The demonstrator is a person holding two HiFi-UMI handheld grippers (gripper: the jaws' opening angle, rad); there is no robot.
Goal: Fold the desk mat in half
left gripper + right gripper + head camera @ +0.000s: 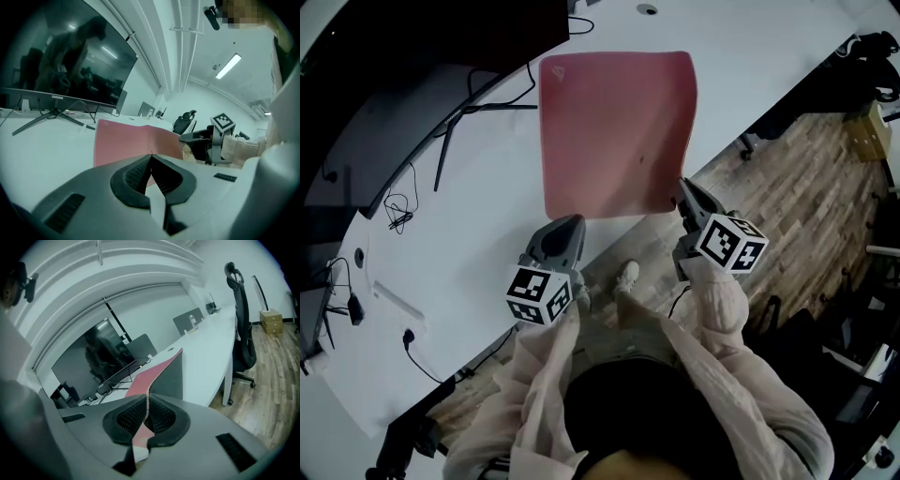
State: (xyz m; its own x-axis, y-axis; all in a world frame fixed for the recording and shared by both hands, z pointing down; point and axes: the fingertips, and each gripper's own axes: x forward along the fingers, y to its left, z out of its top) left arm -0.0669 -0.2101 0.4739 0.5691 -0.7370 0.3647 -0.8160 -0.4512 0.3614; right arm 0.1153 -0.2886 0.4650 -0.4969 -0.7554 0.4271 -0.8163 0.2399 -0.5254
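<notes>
Slippage risk: jaws of my right gripper (pixel 682 190) clamp a near corner of the pink rectangular desk mat (pixel 614 131) on the white bench (pixel 469 272); my left gripper (pixel 575 221) pinches only an edge sliver, which I judge could pull free.

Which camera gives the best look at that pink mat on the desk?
The head view: the whole desk mat lies in sight from above. The left gripper view shows it low and foreshortened; the right gripper view shows only a raised strip, pinched in the right gripper.
</notes>
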